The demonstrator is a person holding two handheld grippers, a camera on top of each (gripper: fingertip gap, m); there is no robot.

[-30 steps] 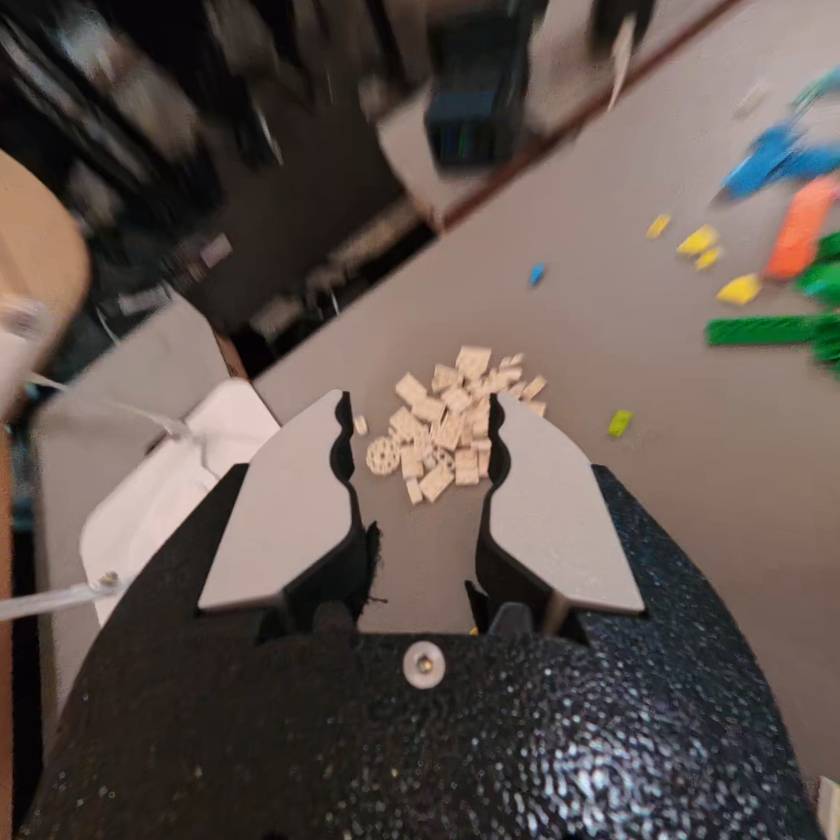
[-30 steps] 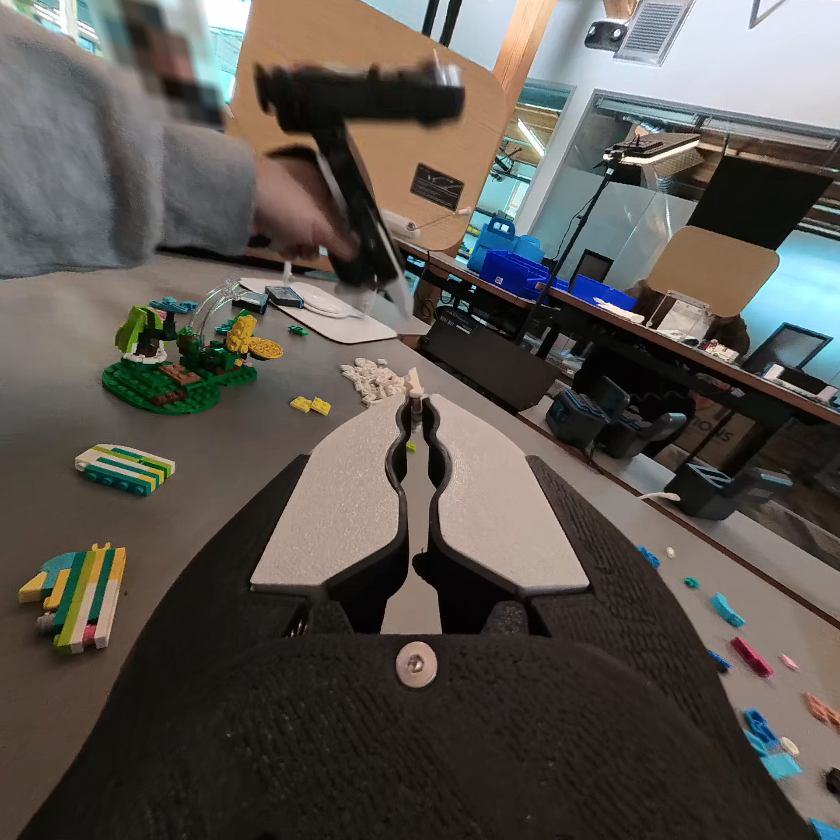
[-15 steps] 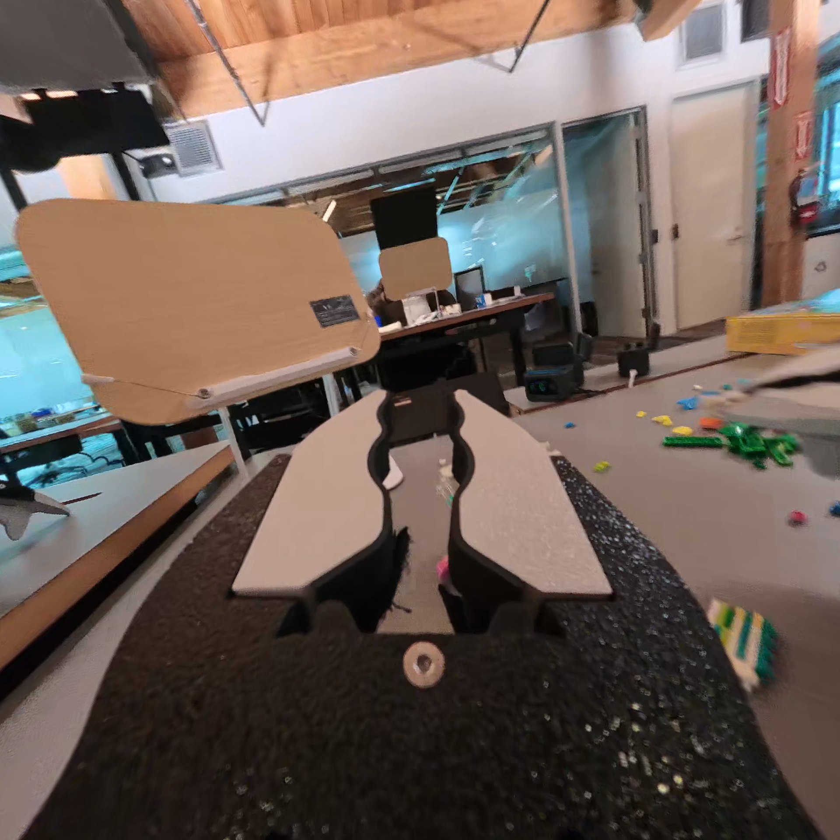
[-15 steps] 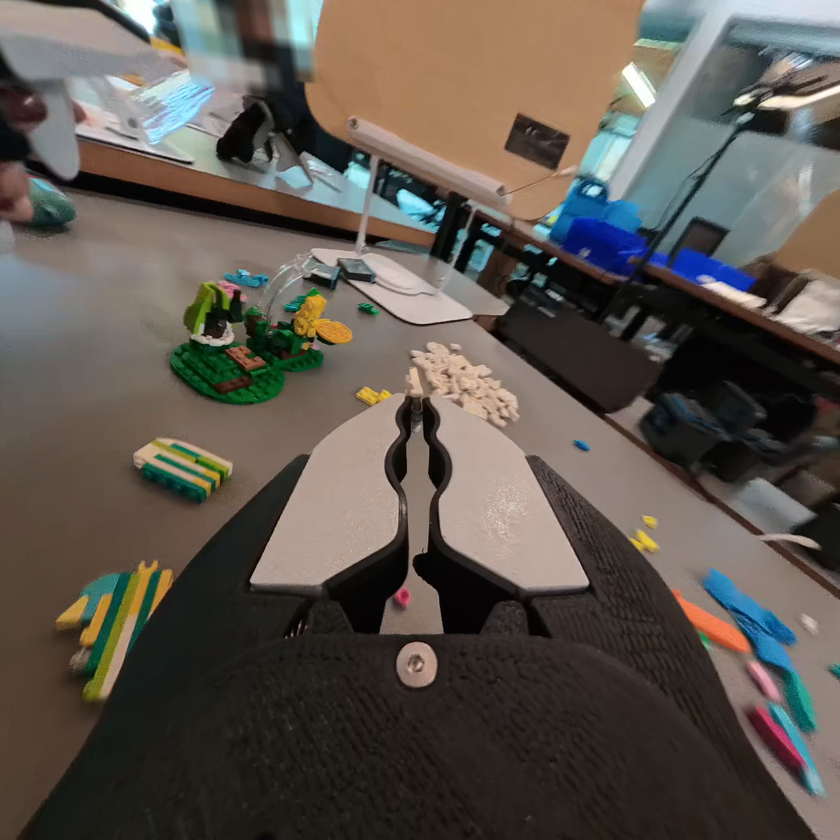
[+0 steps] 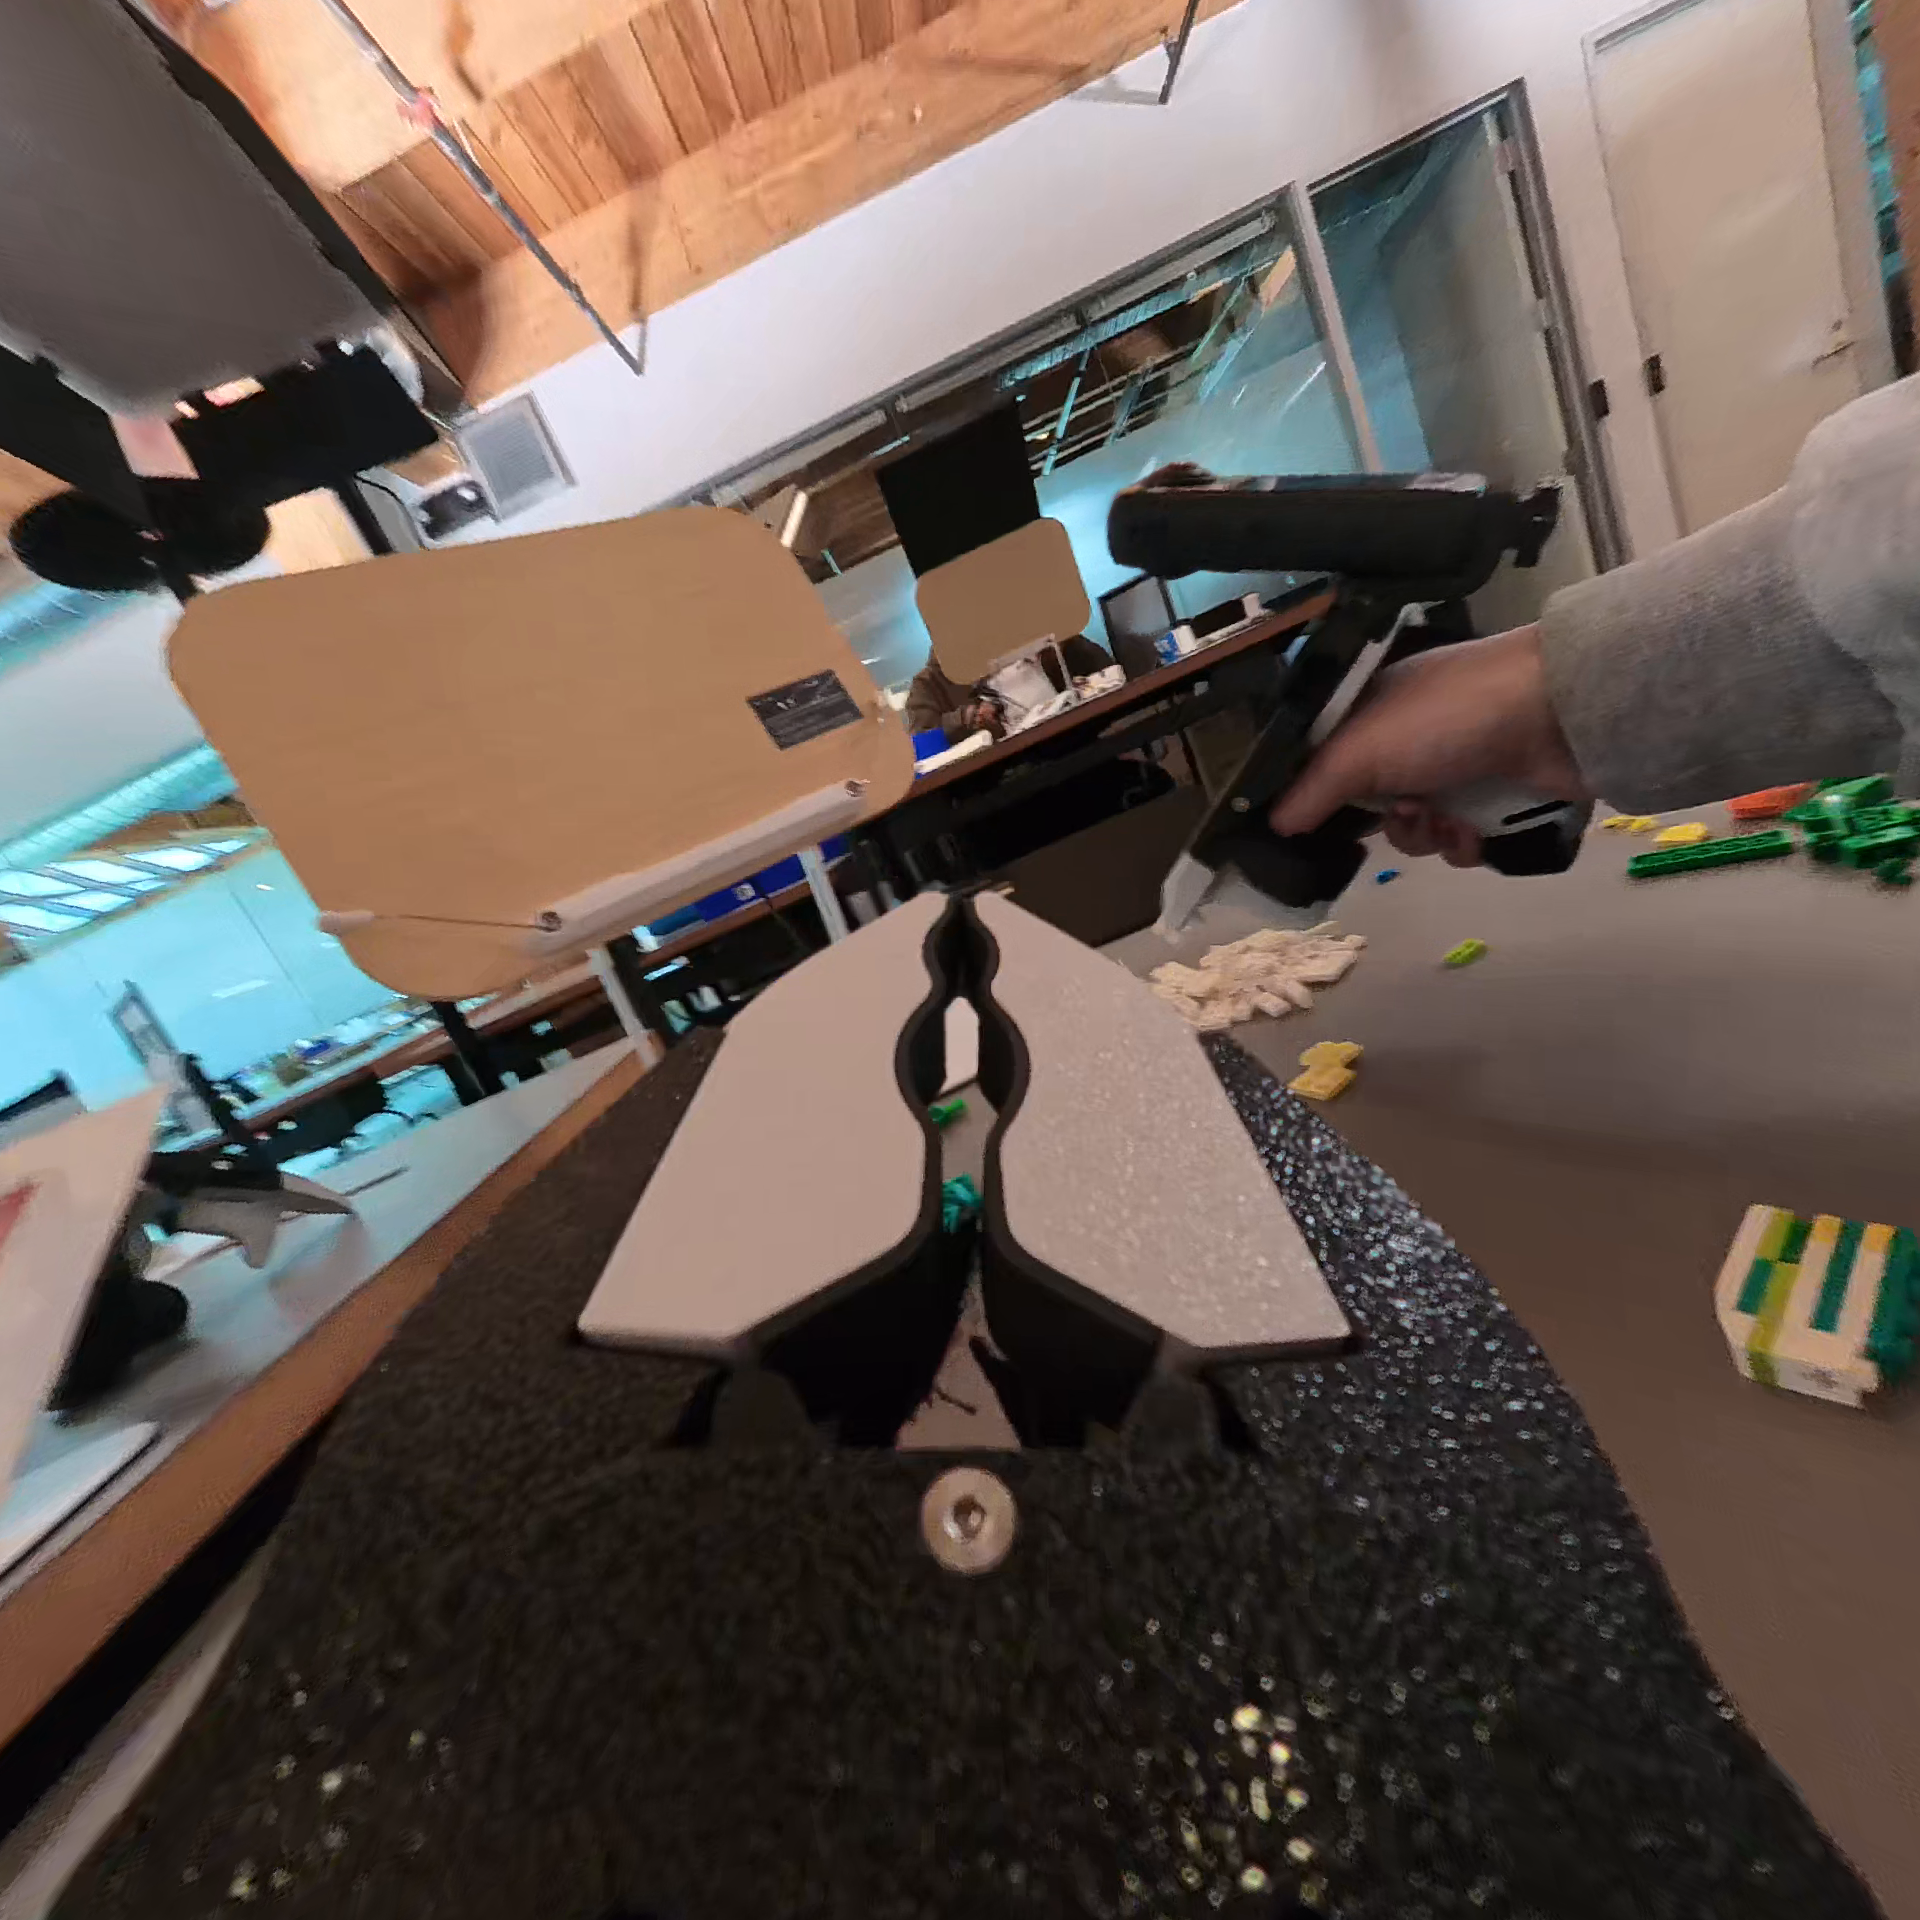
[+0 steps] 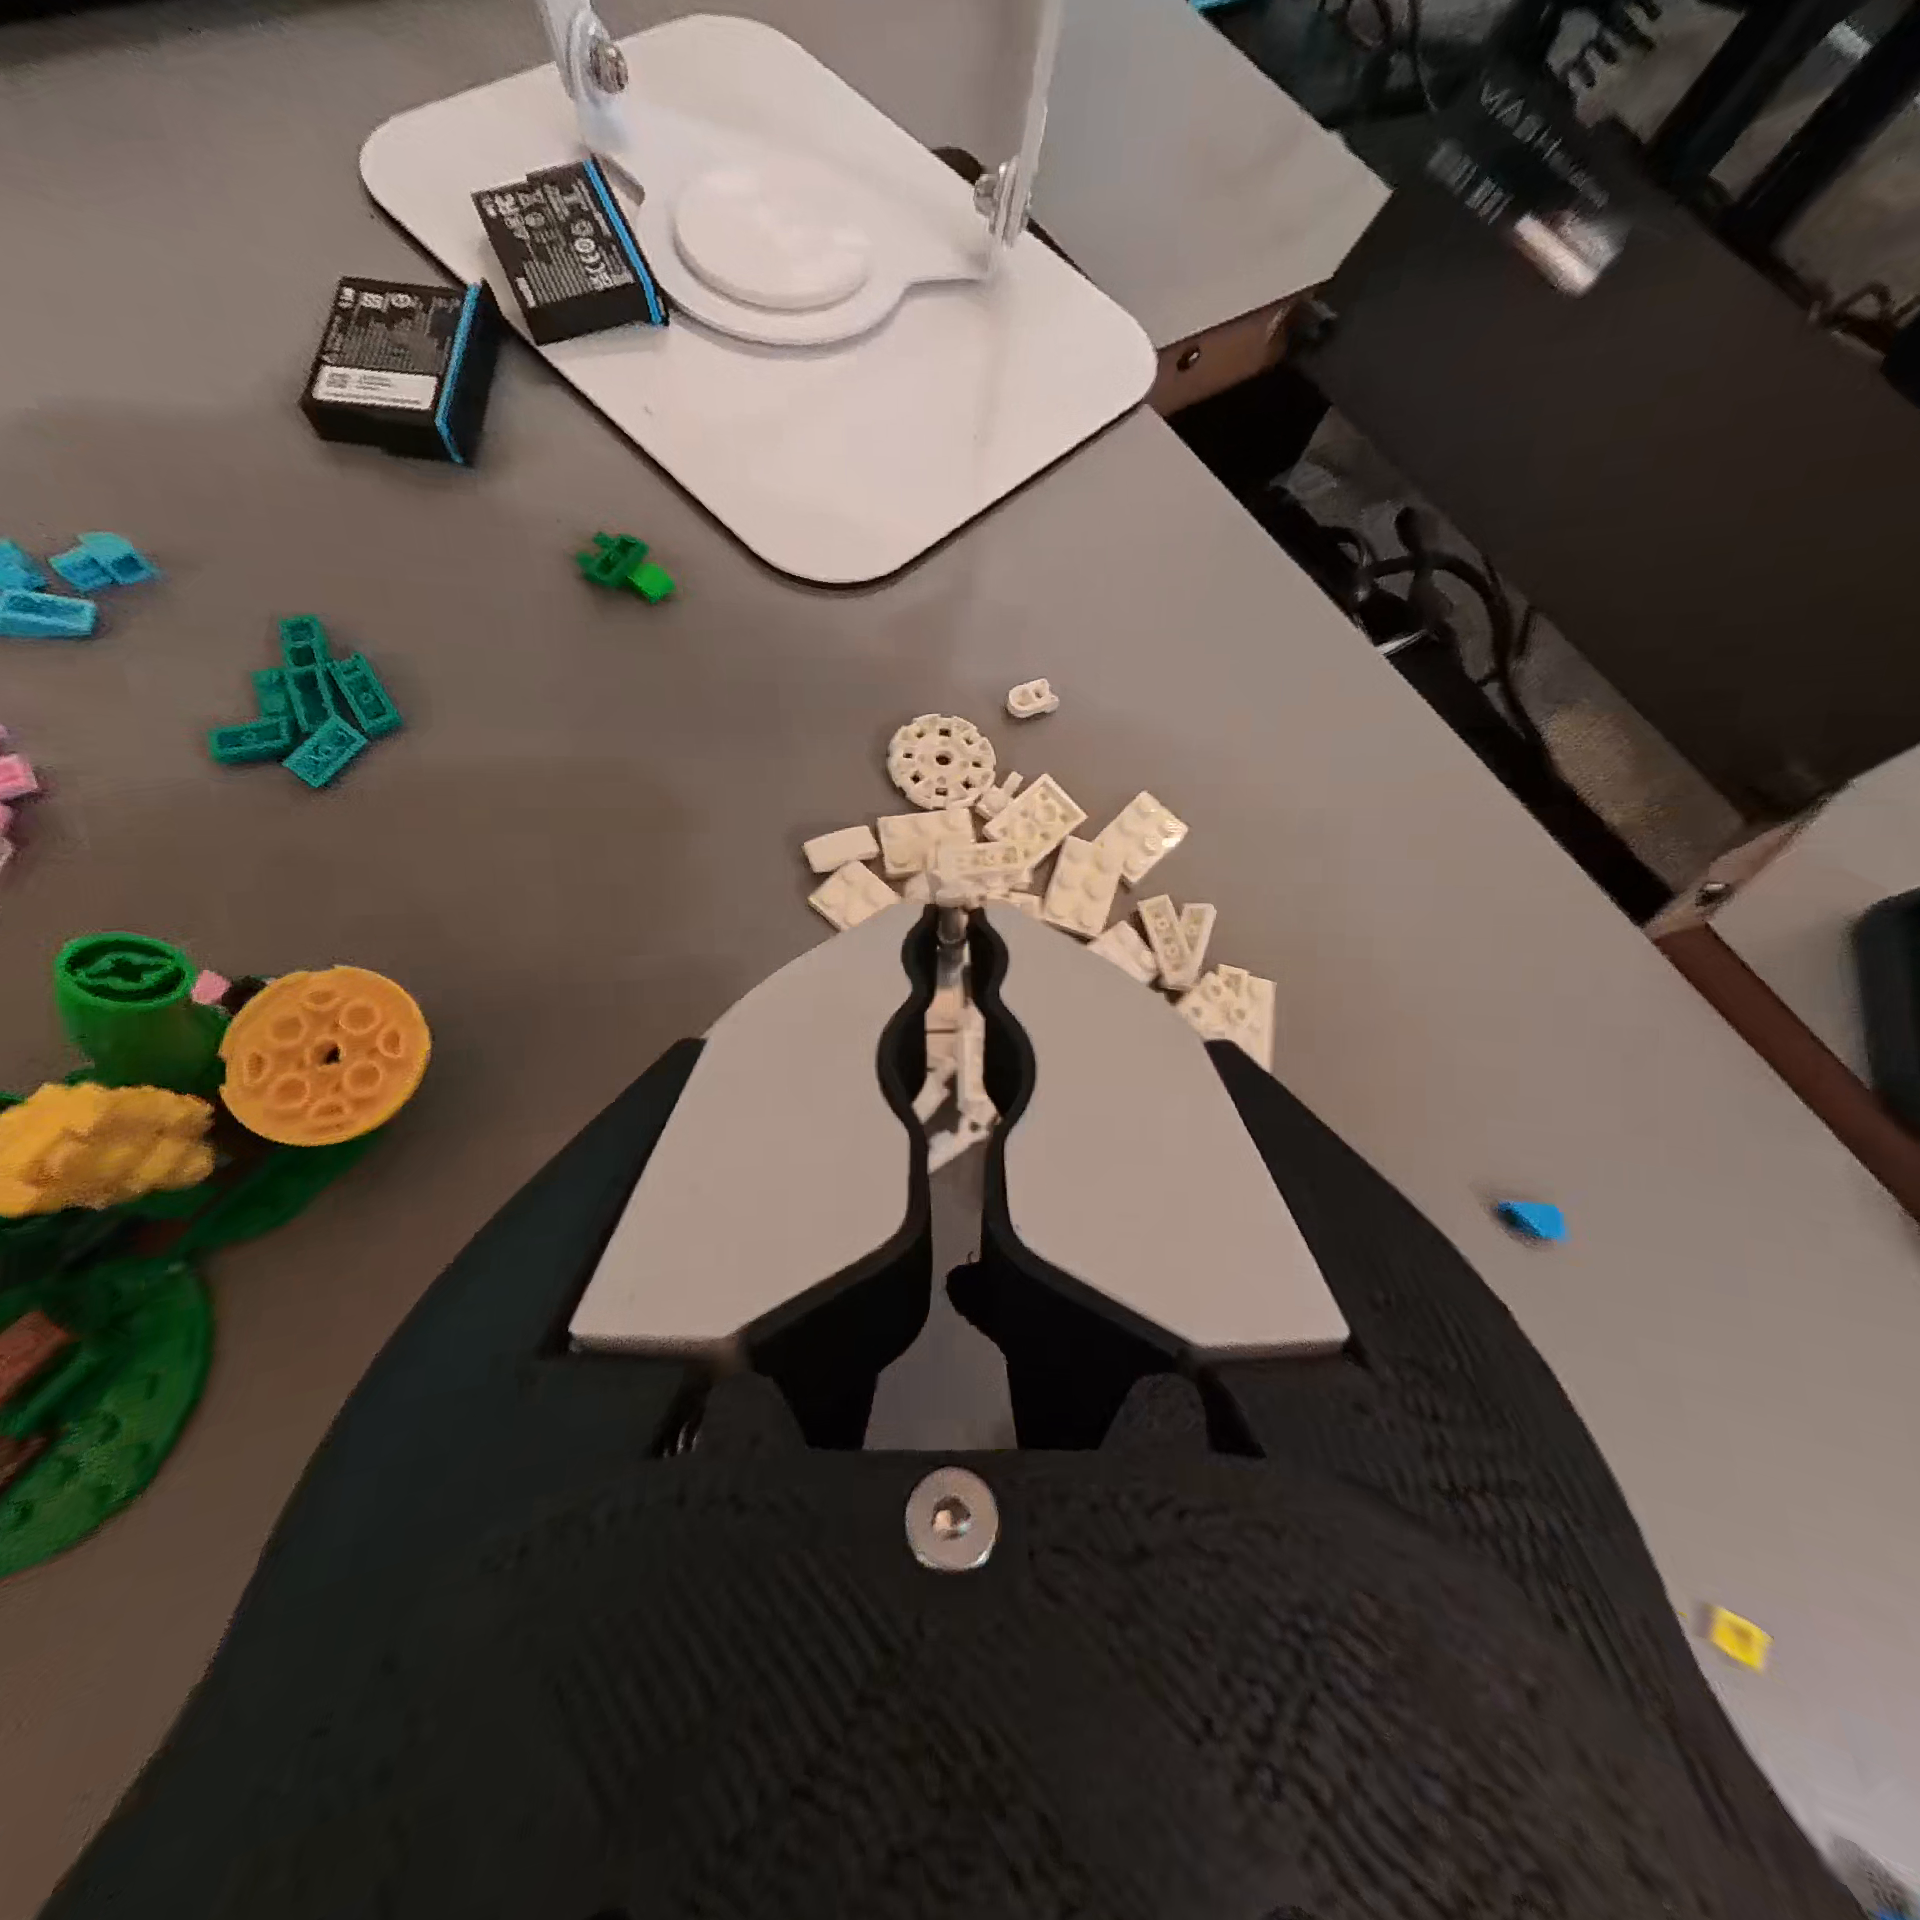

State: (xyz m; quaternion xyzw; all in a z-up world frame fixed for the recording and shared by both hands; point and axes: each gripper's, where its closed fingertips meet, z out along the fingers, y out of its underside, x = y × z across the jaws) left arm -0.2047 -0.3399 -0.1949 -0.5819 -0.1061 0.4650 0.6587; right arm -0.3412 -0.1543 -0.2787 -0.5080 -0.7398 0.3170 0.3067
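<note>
Over the white brick pile (image 6: 1039, 862), R claw (image 6: 951, 920) pinches a small white piece w/ a grey pin; L claw (image 5: 961, 902) shut empty, off the worktop (image 6: 644, 790).

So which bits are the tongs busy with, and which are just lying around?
At the tongs: right tongs, small white brick piece, heap of white plastic bricks.
Lying about: teal plastic bricks, black battery packs, green brick garden model.

Printed labels on two black battery packs (image 6: 400, 364) at the table's far-left part, dark plate (image 5: 805, 707) on wooden board, wording unreadable
</note>
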